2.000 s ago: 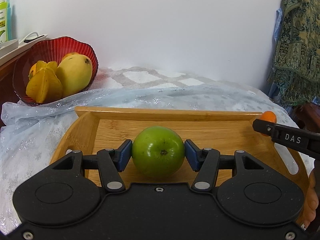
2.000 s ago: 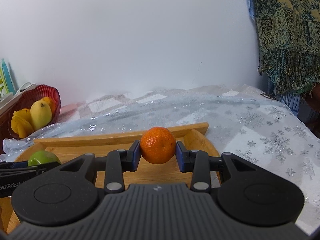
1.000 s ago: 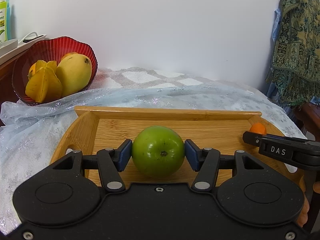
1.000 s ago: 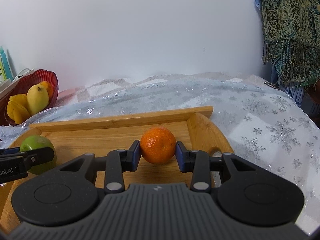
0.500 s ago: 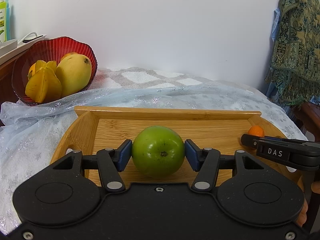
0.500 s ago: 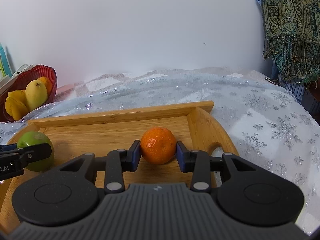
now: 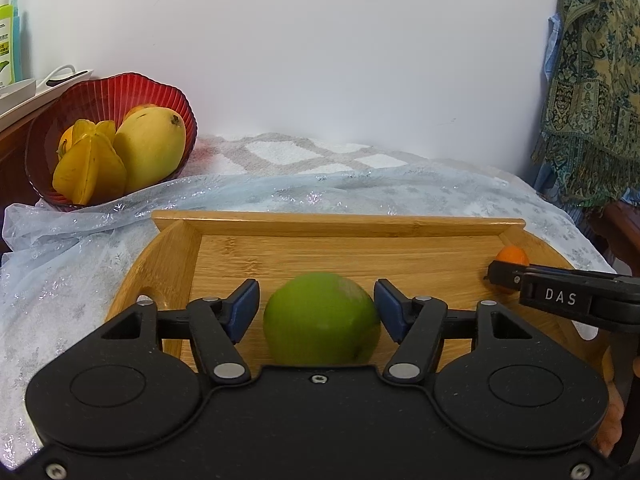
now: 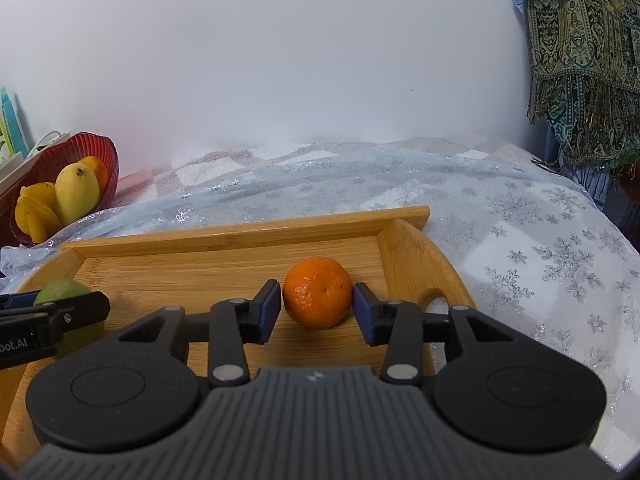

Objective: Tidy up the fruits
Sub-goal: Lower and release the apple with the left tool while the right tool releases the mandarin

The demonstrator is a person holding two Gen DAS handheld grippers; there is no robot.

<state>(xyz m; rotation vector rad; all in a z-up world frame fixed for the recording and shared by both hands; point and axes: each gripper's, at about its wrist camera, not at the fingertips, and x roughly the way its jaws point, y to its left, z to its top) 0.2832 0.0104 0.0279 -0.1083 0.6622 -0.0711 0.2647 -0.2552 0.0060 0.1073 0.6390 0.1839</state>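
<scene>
A green apple [image 7: 322, 318] rests on the wooden tray [image 7: 340, 252] between the pads of my left gripper [image 7: 317, 310], whose jaws stand open with small gaps on both sides. An orange mandarin [image 8: 318, 292] sits on the tray [image 8: 224, 264] near its right end, between the pads of my right gripper [image 8: 316, 312], also open with gaps. The apple [image 8: 66, 292] and left gripper show at the left of the right wrist view. The mandarin [image 7: 512, 256] shows behind the right gripper's finger in the left wrist view.
A red bowl [image 7: 108, 96] with a mango [image 7: 150, 152] and starfruit [image 7: 90, 168] stands at the back left on a snowflake-patterned cloth [image 8: 540, 240]. A patterned shawl [image 7: 592, 100] hangs at the right. A white wall is behind.
Both grippers lowered their fruits onto the tray, then opened; the pads now stand apart from the apple and the mandarin, and the apple has rolled slightly.
</scene>
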